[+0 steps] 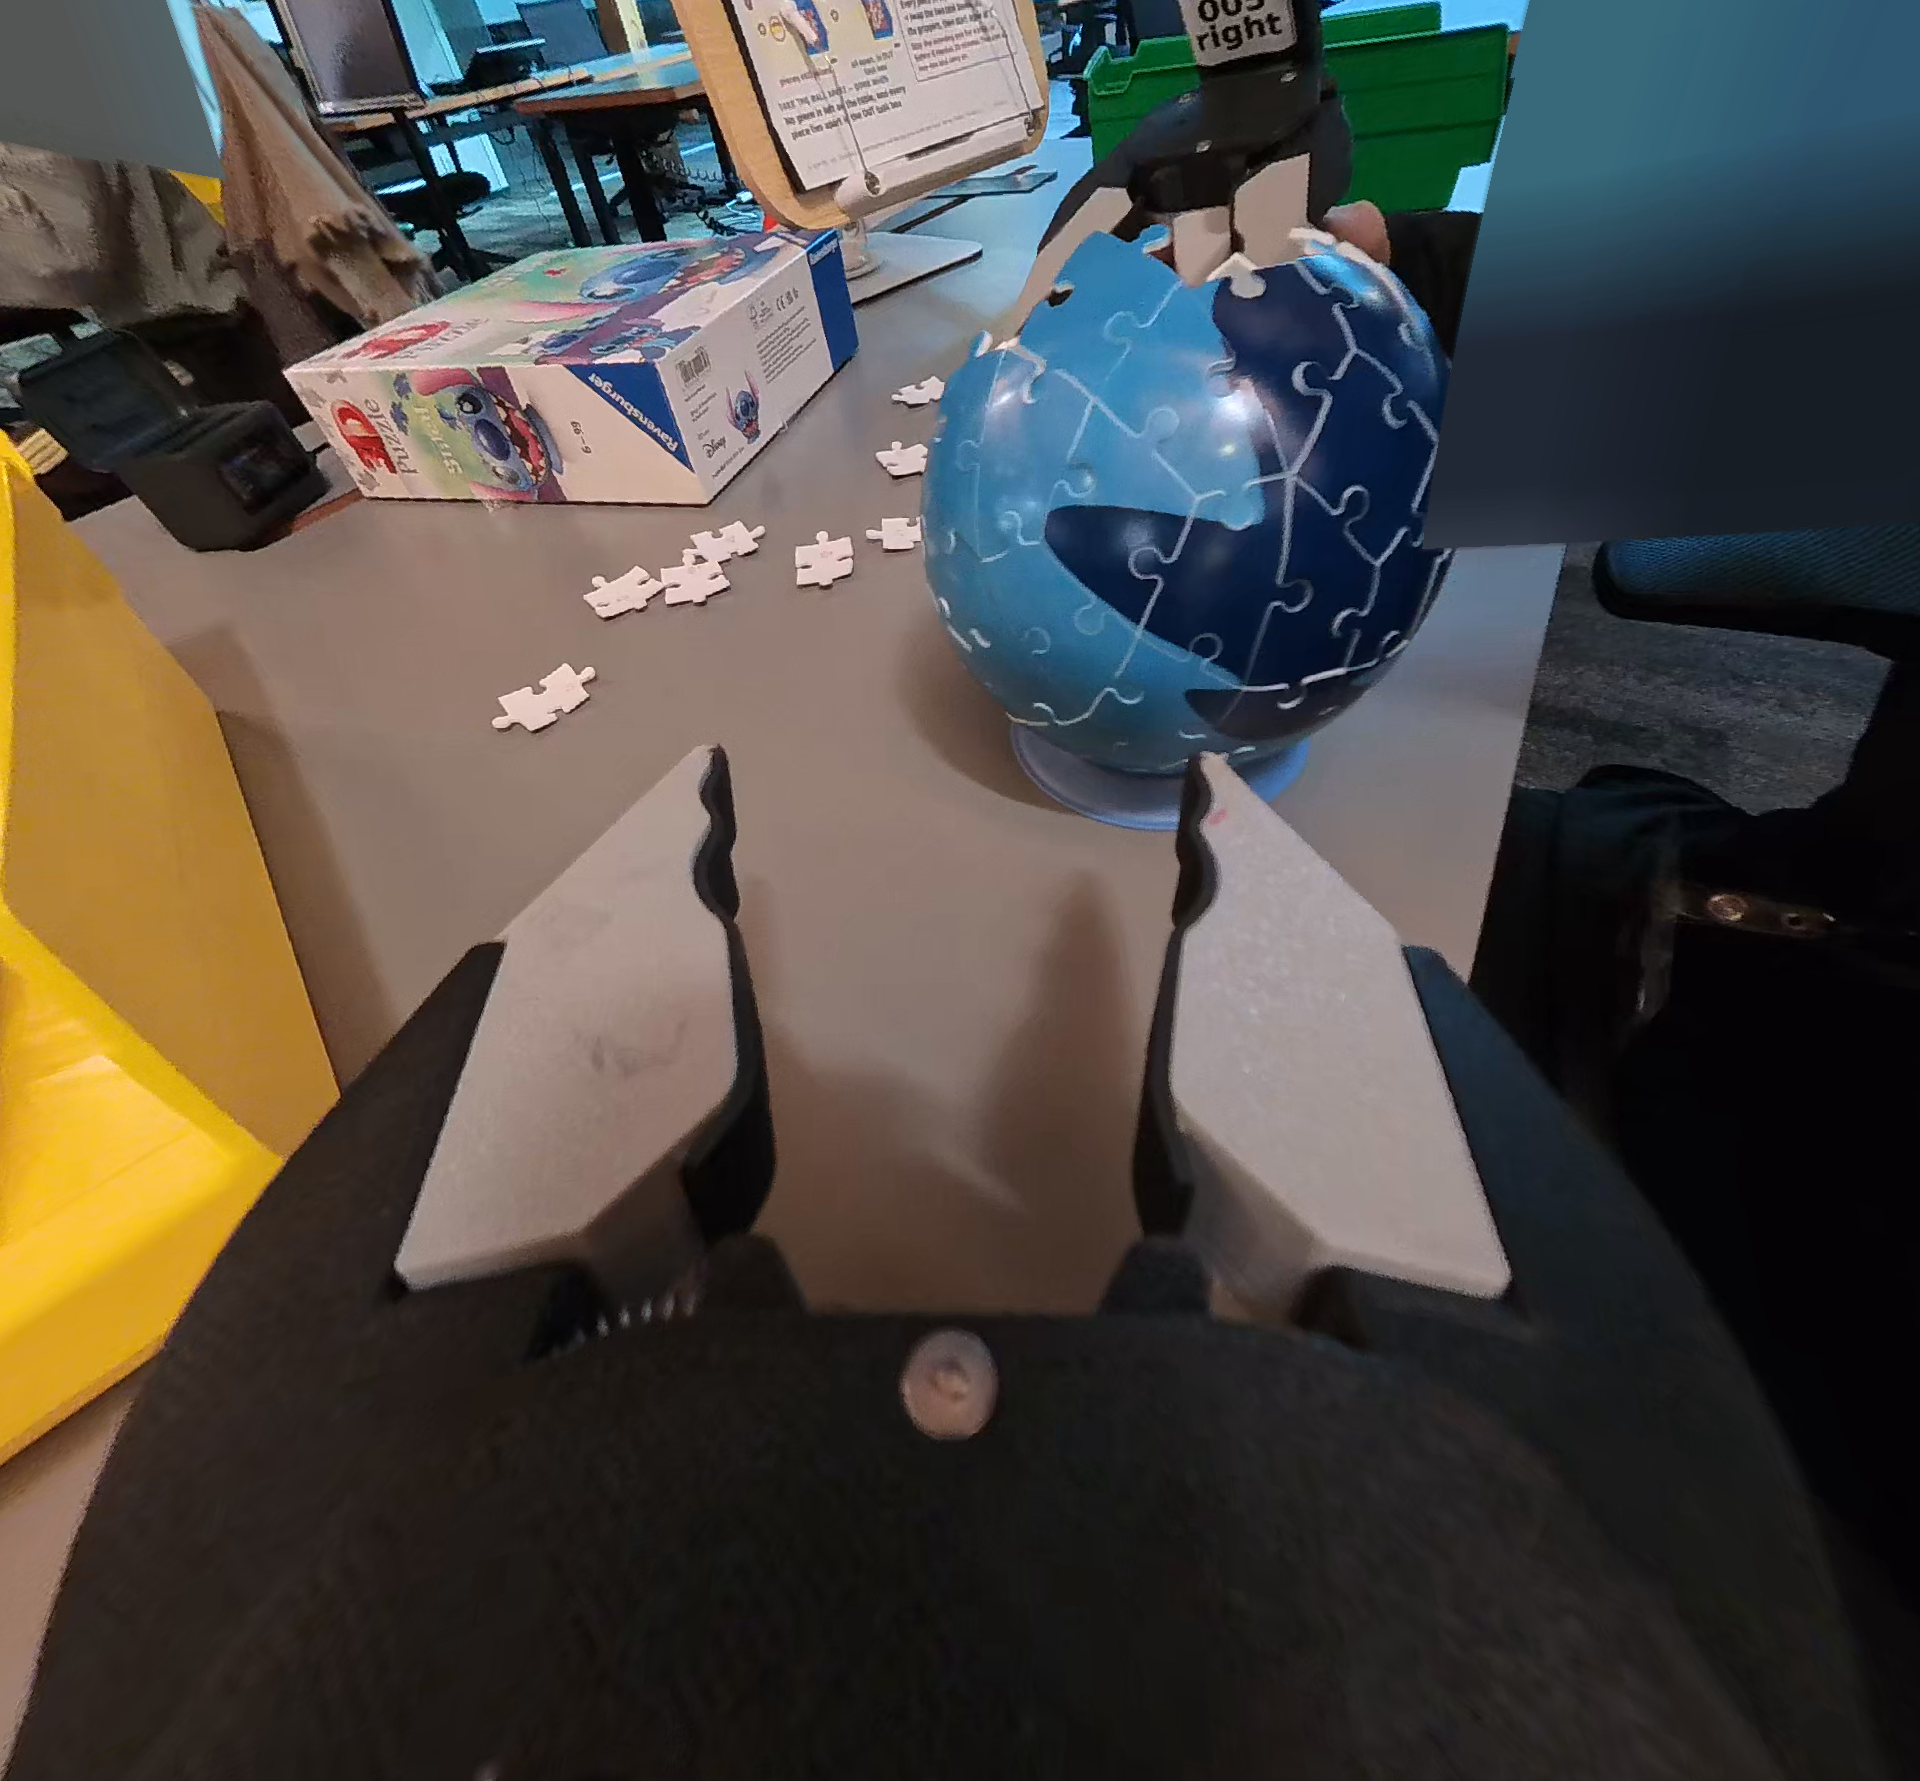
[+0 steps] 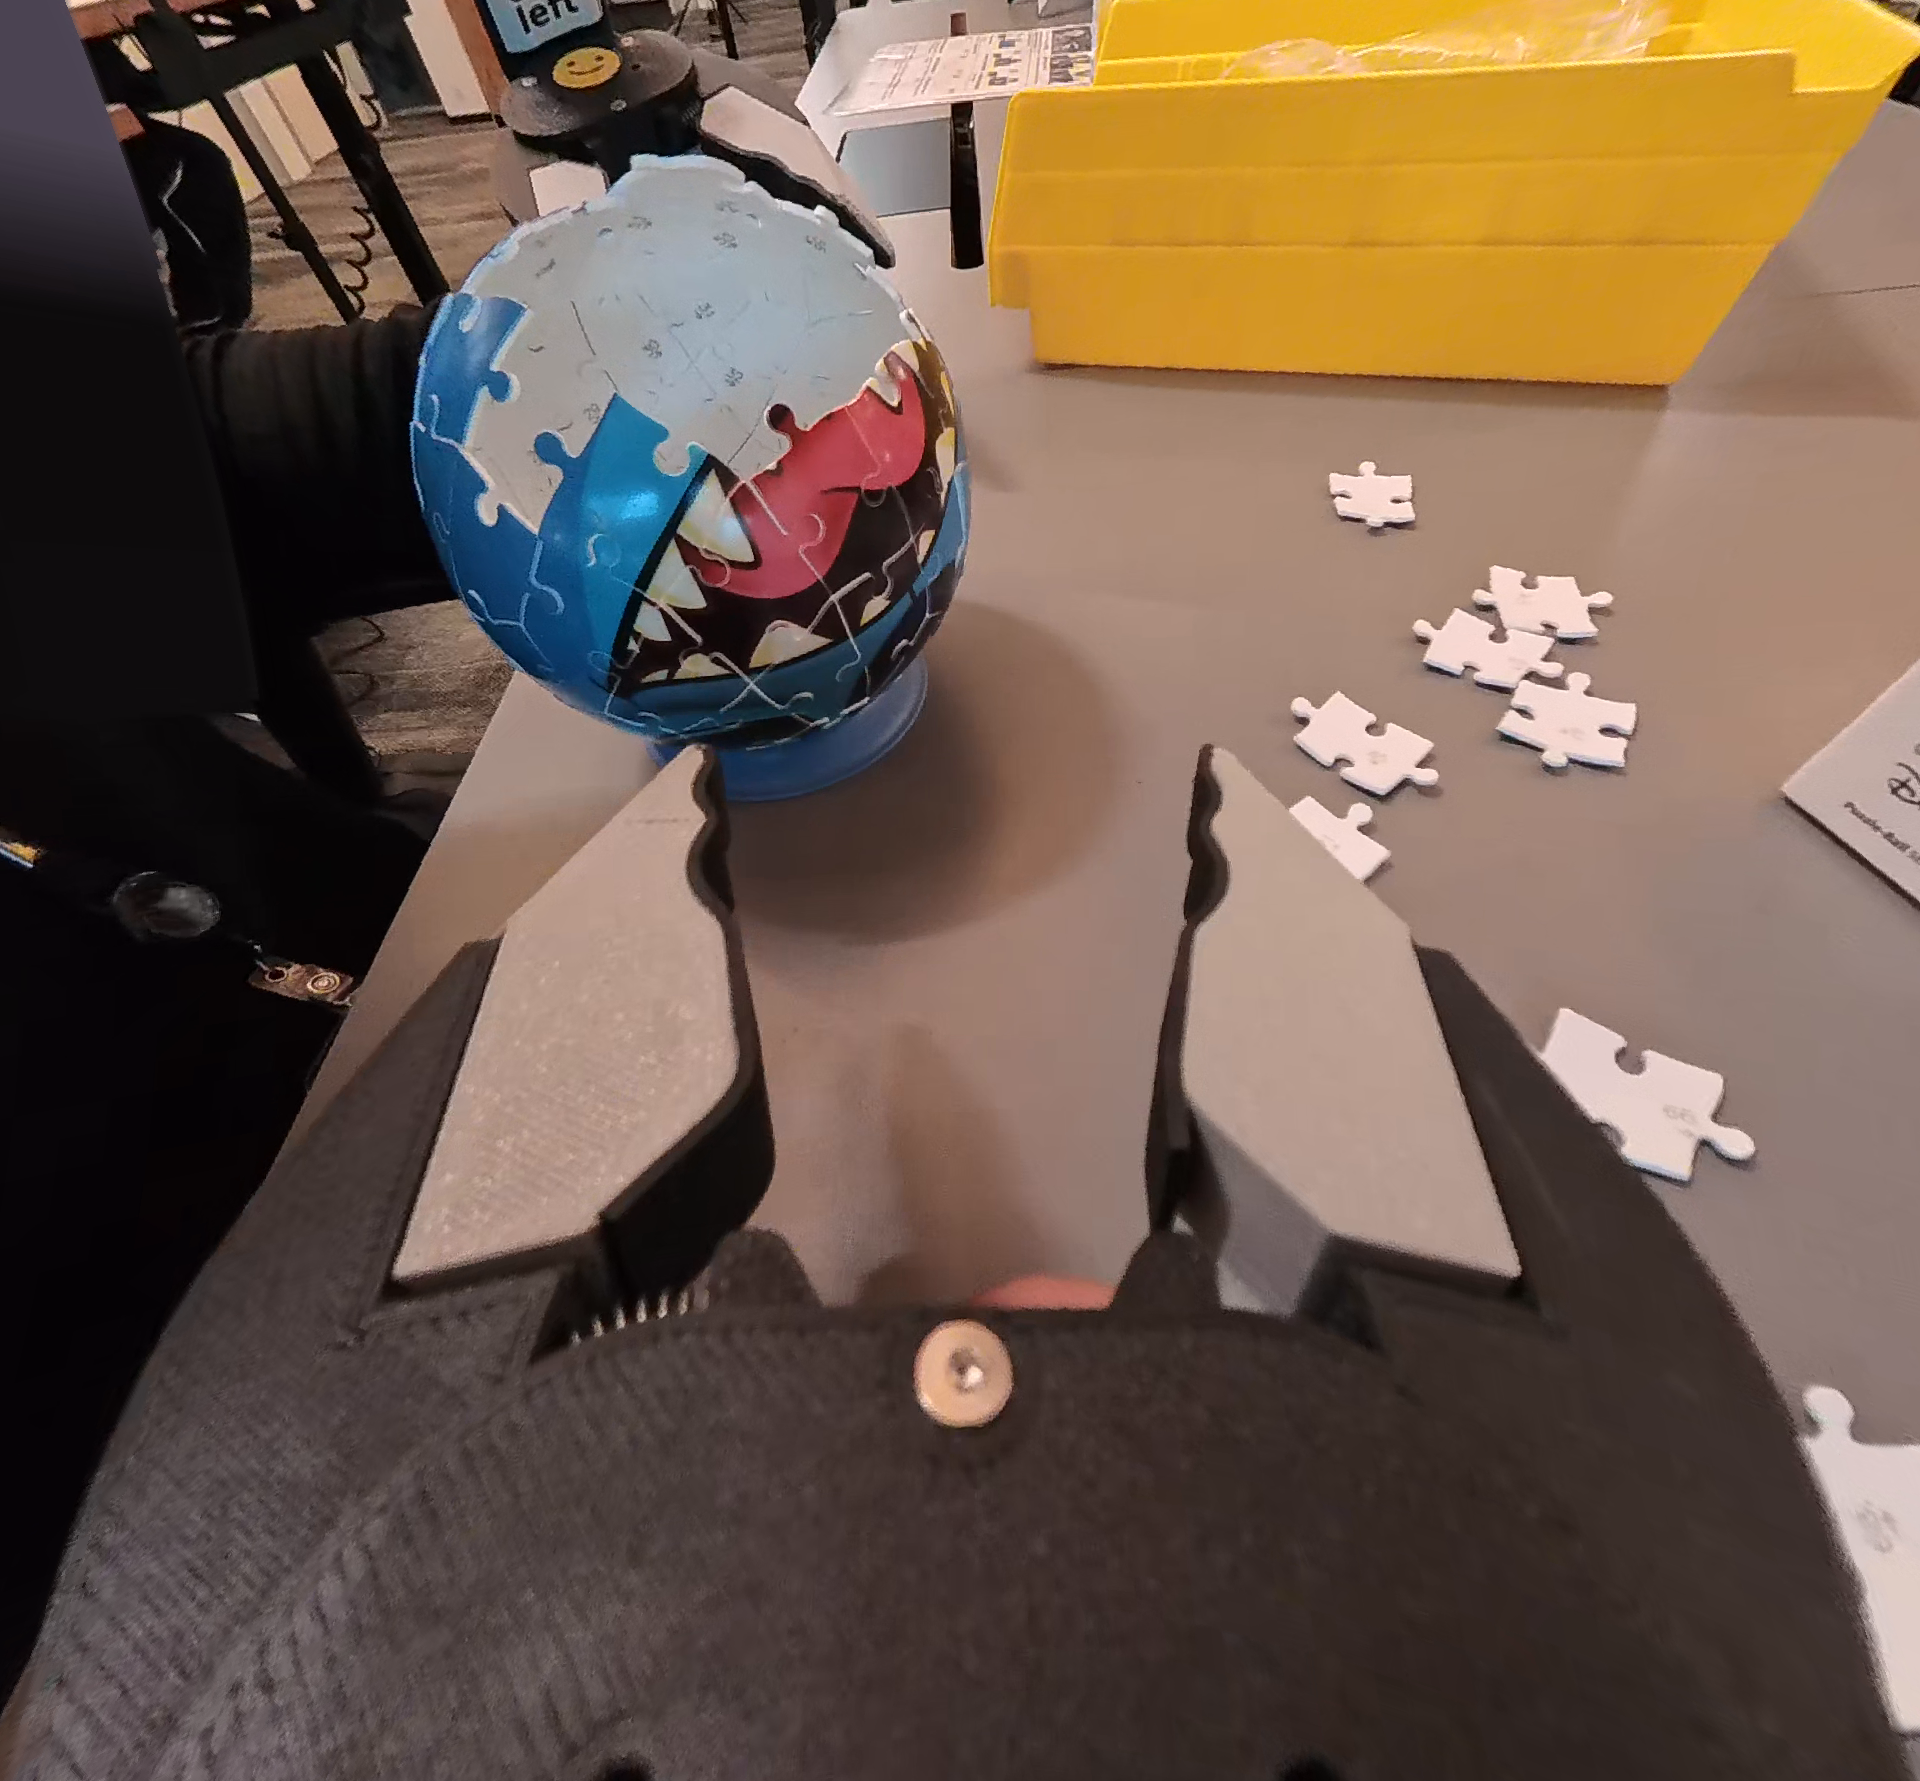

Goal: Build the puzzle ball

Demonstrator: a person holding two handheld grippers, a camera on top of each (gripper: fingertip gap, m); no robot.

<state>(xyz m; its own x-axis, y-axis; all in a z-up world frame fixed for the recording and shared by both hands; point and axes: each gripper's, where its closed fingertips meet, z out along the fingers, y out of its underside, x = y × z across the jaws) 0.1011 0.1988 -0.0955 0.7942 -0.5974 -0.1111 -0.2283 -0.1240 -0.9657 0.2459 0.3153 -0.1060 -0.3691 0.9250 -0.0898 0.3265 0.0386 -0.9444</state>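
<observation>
The partly built puzzle ball (image 1: 1184,526) stands on its blue ring stand (image 1: 1153,786) near the table's edge. It is blue on this side, with a ragged gap at the top. In the right wrist view the ball (image 2: 686,505) shows a red mouth with teeth, and an open upper part shows the pieces' white inner sides. My left gripper (image 1: 956,775) is open and empty just short of the stand. My right gripper (image 2: 956,765) is open and empty on the opposite side. Each shows beyond the ball's top in the other's view: the right gripper (image 1: 1221,251), the left gripper (image 2: 717,157).
Several loose white pieces (image 1: 686,578) lie face down on the grey table (image 1: 831,900), also in the right wrist view (image 2: 1517,651). A puzzle box (image 1: 582,381), an instruction stand (image 1: 862,17), a green crate (image 1: 1455,90), a yellow bin (image 2: 1403,204) and a booklet (image 2: 1870,796) surround them. There is about 20 cm between the tips of the two grippers.
</observation>
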